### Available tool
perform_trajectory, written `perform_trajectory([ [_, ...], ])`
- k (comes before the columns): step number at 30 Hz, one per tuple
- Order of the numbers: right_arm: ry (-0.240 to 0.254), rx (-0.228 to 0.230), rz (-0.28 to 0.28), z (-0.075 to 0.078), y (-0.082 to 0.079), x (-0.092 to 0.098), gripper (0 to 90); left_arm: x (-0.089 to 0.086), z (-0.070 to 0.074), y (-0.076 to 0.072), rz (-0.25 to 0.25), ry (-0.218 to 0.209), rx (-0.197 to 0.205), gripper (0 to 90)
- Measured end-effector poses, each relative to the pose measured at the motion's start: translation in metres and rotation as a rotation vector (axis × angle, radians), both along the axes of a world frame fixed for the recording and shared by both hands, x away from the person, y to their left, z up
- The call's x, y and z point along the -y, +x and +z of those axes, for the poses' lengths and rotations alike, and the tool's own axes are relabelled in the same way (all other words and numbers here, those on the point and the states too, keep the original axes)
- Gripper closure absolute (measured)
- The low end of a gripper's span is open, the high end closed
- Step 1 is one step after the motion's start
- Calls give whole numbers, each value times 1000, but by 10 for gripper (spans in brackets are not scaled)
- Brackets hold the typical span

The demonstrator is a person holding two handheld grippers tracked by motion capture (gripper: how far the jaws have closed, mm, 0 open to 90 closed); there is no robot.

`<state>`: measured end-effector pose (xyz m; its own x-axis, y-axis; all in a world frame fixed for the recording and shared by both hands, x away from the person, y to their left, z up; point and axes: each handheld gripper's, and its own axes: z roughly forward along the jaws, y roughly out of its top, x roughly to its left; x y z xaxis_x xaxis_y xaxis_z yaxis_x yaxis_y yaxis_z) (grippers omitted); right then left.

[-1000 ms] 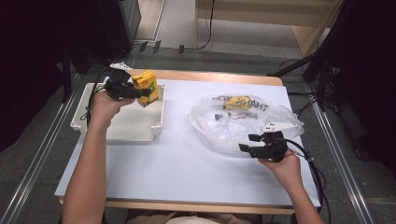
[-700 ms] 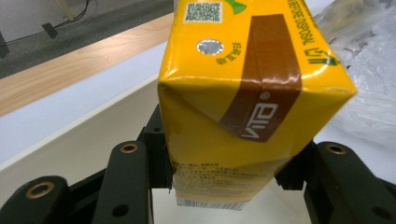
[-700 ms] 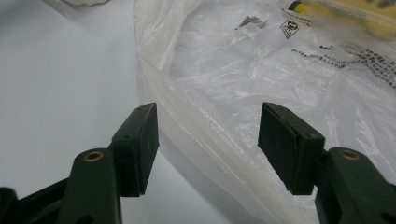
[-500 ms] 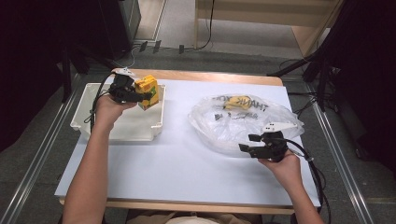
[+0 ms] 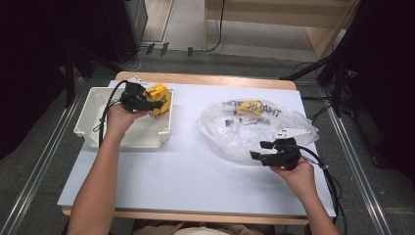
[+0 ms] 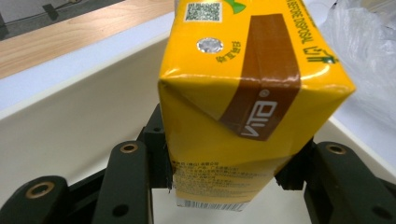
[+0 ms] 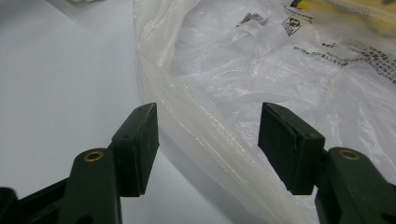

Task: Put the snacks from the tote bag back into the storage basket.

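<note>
While your left gripper (image 5: 149, 102) pinches the carton (image 5: 160, 99) across its narrow sides, both pads pressed flat on the yellow faces, the carton hangs over the right end of the bin (image 5: 93, 134), near the inner wall. That grip suits a drop into the bin: in the left gripper view the carton (image 6: 243, 93) juts straight out from between the jaws, its folded end toward the camera, so the jaws can spread and let it settle on the white floor. Whether its far end already touches the bin floor you cannot tell, since the carton itself blocks that spot. From above, your hand (image 5: 120, 119) covers part of the bin's inside too.

Across the table (image 5: 186, 161), the bag (image 5: 254, 129) lies crumpled flat on the right half, with 1 more yellow item (image 5: 248, 107) inside near its far edge. Through the plastic, its shape and print are hard to read.

Your right gripper (image 5: 262, 150) rests at the bag's near edge, jaws spread, pinching nothing. In the right gripper view a fold of the bag (image 7: 280, 79) runs between the 2 pads without either one pressing it, which looks like a waiting pose, ready to hold the bag down or open for the next pick.
</note>
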<state>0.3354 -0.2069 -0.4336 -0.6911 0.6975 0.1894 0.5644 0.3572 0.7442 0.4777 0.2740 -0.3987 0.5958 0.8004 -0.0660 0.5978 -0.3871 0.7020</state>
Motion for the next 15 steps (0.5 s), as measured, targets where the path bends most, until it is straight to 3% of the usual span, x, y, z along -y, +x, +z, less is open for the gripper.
perform_trajectory([
  [2, 3, -2, -2, 0, 0, 0, 389, 1, -4, 1, 6, 17, 2, 514],
  [7, 3, 3, 3, 1, -1, 0, 389, 2, -10, 5, 11, 16, -12, 514],
  [15, -18, -3, 3, 0, -4, 0, 388, 4, -17, 8, 15, 13, -1, 513],
])
